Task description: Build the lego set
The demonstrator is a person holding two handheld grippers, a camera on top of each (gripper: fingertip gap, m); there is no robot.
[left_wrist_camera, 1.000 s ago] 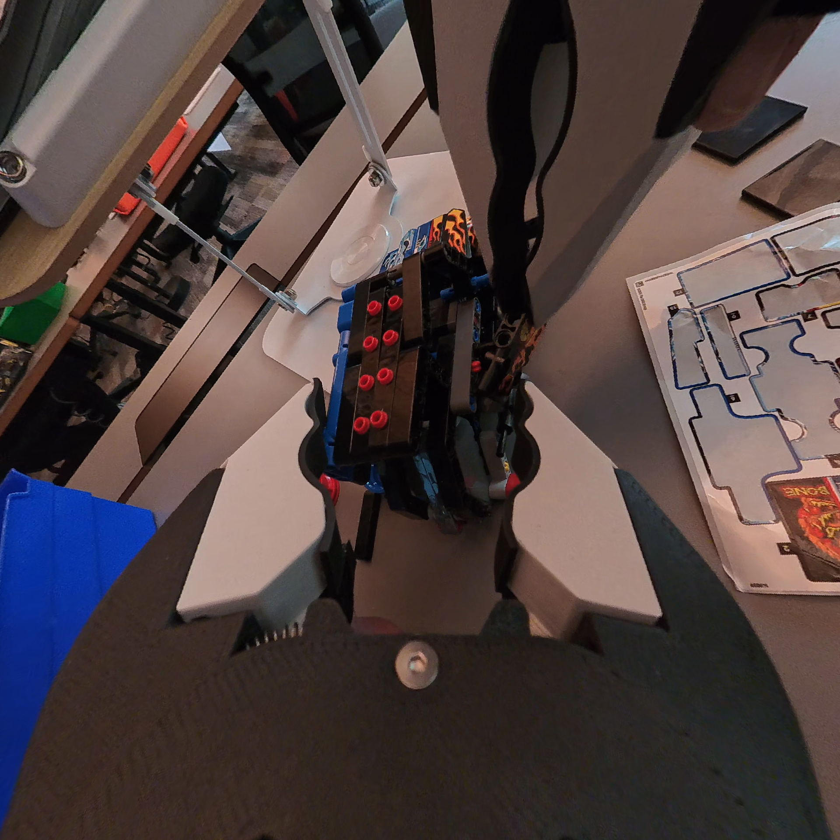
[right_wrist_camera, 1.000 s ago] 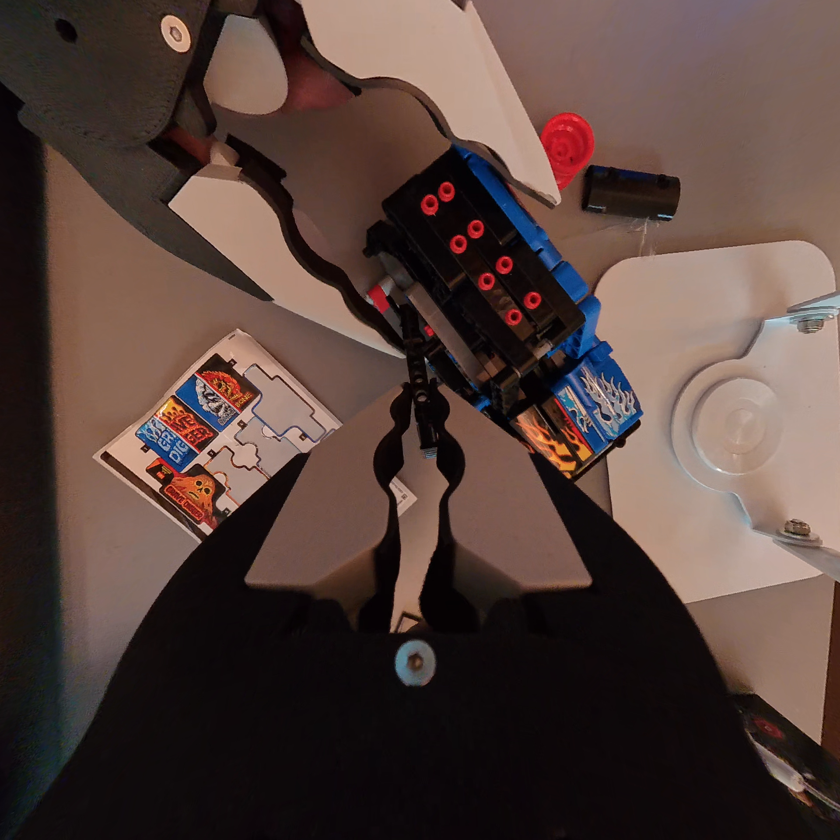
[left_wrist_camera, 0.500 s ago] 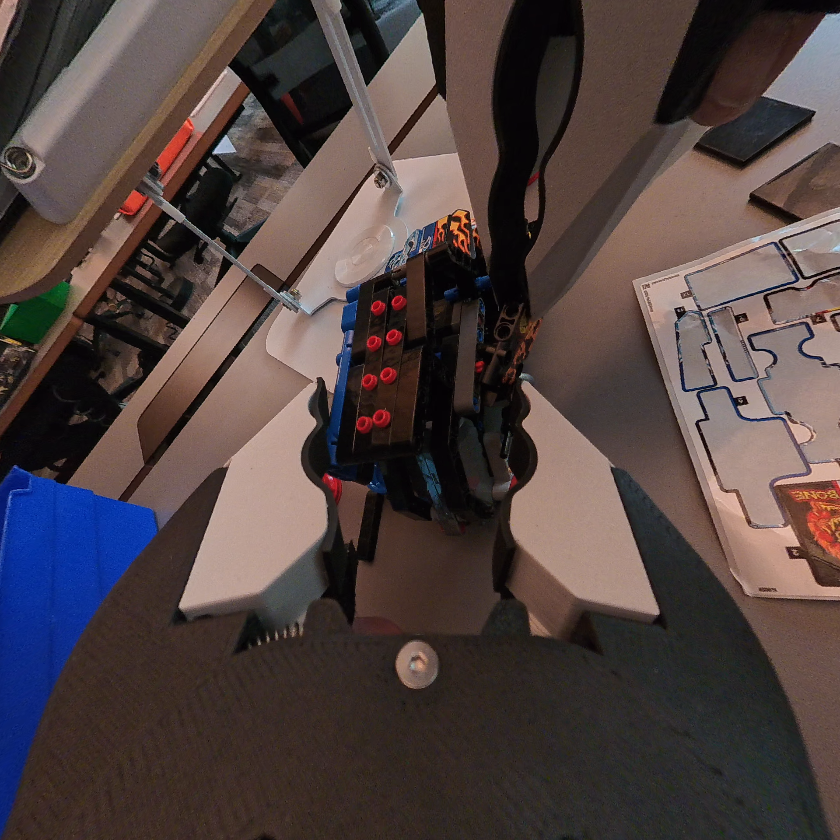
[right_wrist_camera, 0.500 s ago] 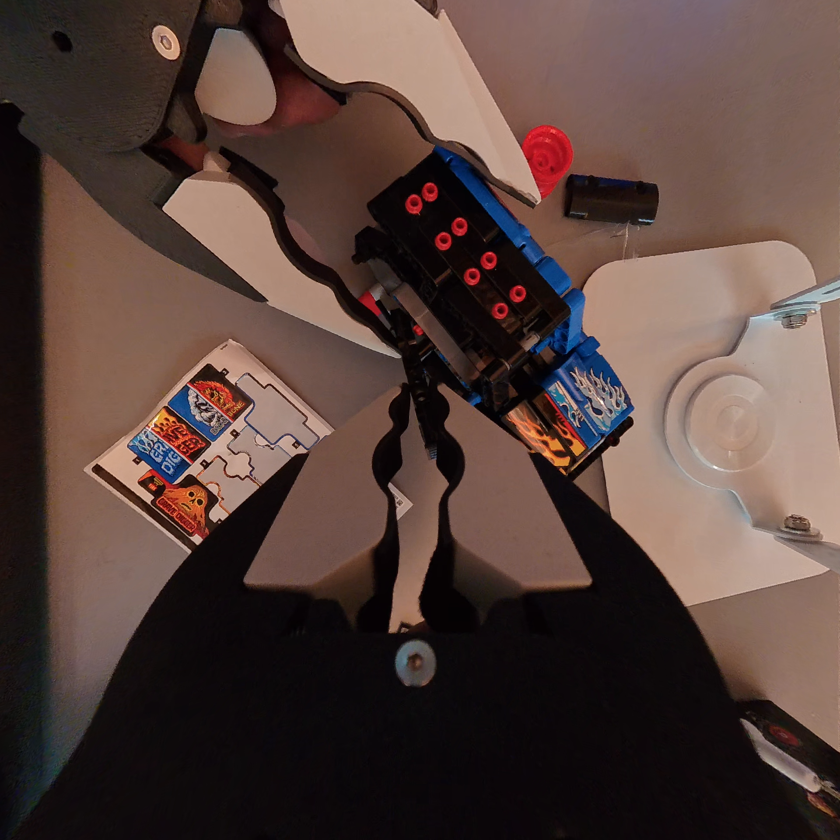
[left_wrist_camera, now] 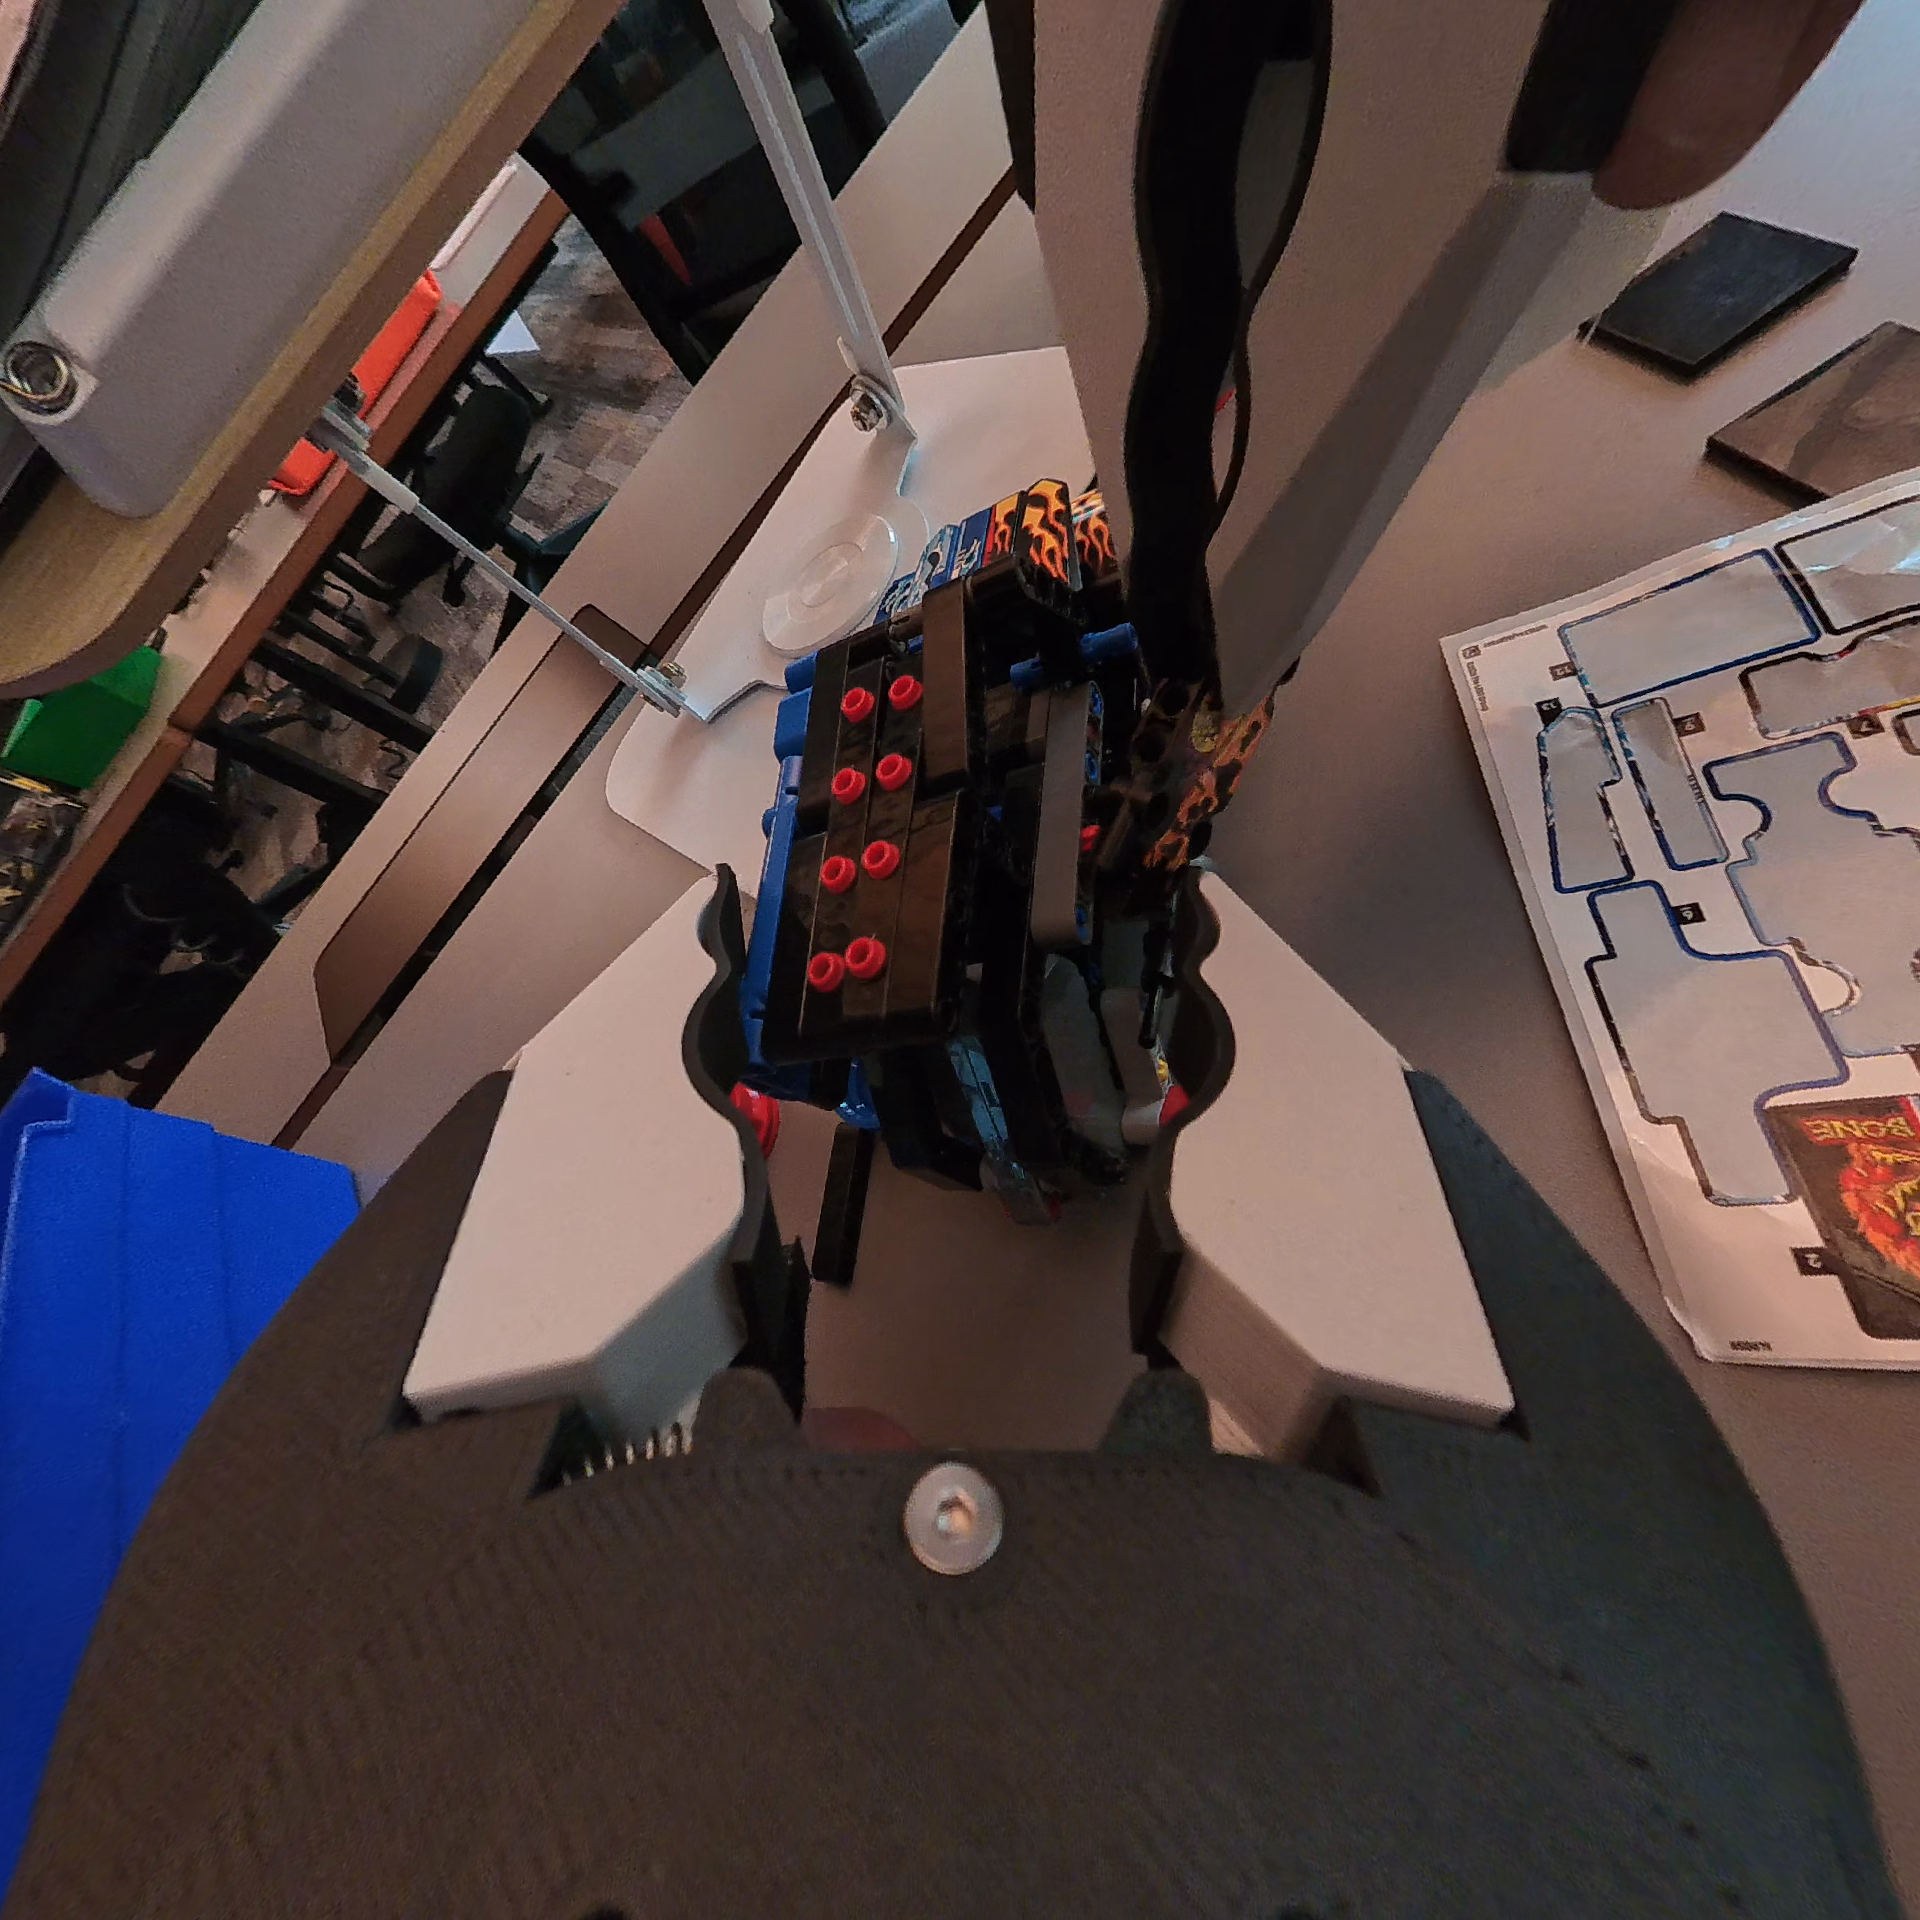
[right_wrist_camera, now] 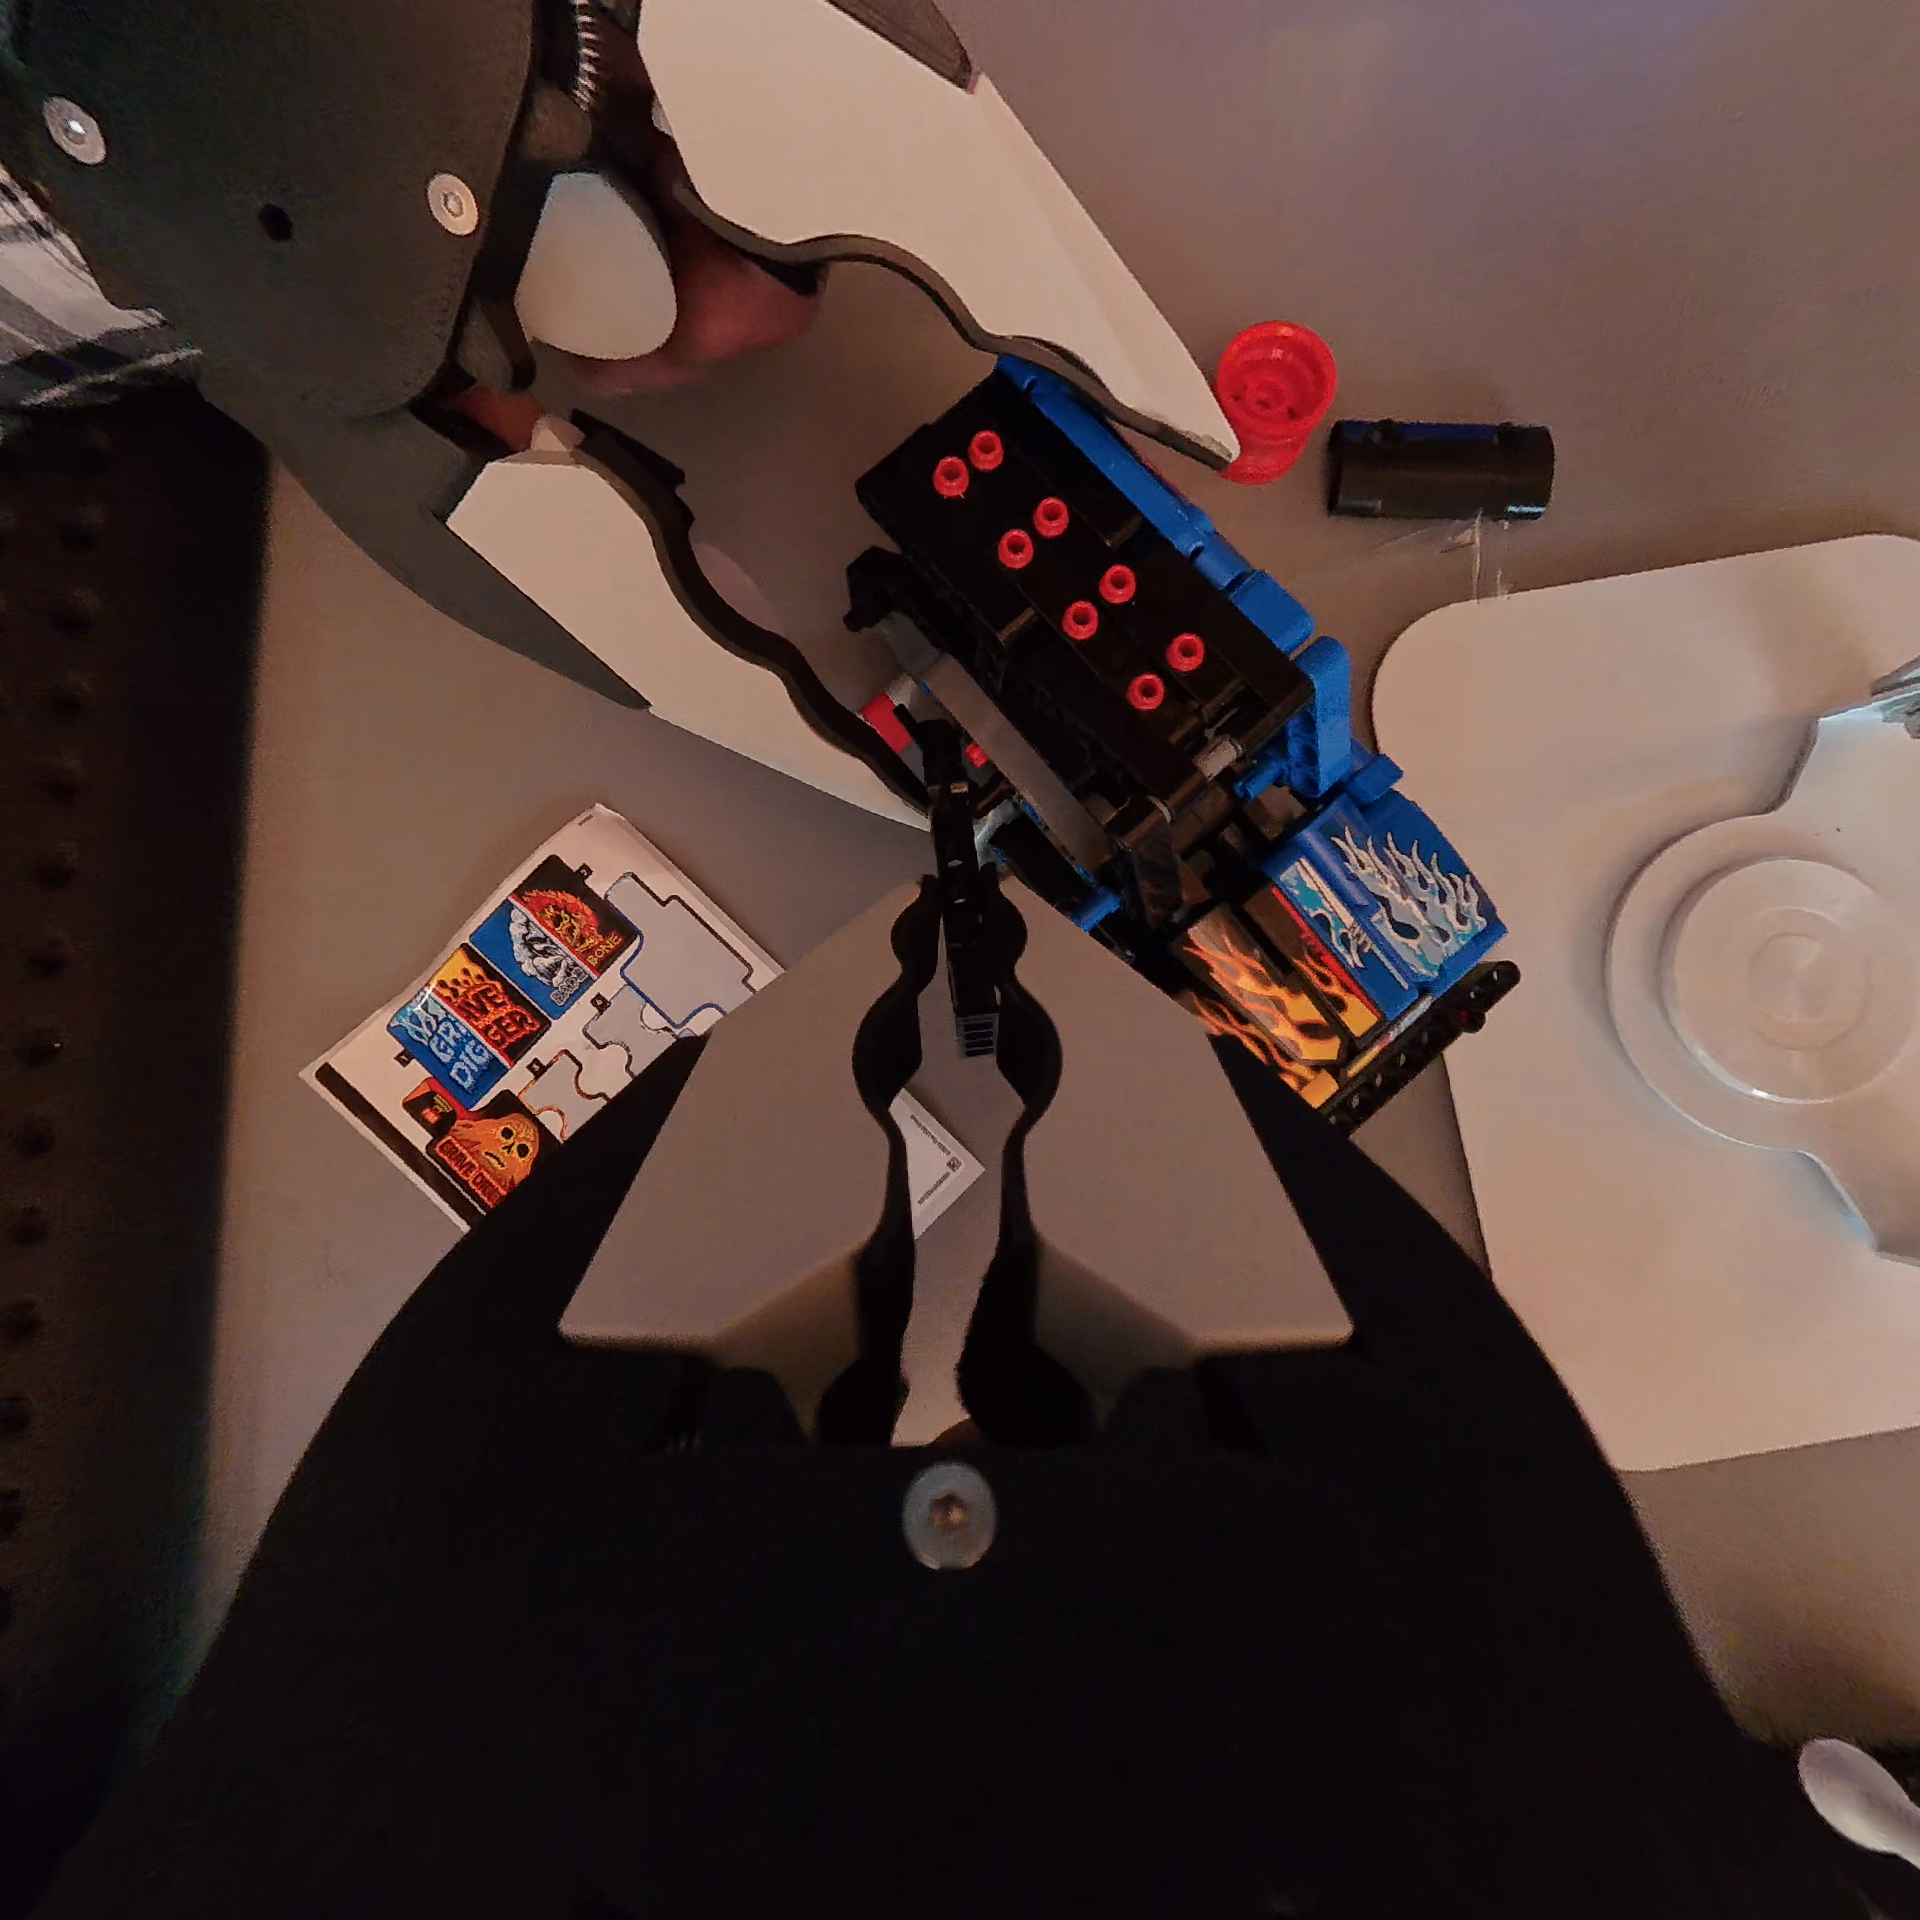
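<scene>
A black and blue lego truck body with red studs and flame stickers is held in my left gripper, which is shut on its rear end. In the right wrist view the truck body sits between the left gripper's white fingers. My right gripper is shut on a thin black lego beam whose far end touches the truck's side. In the left wrist view the right gripper comes down from above onto the truck's right side. A red wheel hub and a black cylinder piece lie on the table beyond the truck.
A sticker sheet lies on the grey table, also at the right of the left wrist view. A white stand base with metal struts is at the right. A blue bin is at the left. Dark flat tiles lie at the far right. Tip to tip, the grippers are about 5 cm apart. My left gripper is the nearer one to the red wheel hub: about 9 cm, against 15 cm. The black cylinder piece lies some 12 cm from my left tips, 20 cm from my right tips.
Both grippers keep their hold. The truck and left gripper have shifted slightly up and left in the right wrist view, and the beam stays against the truck's side.
</scene>
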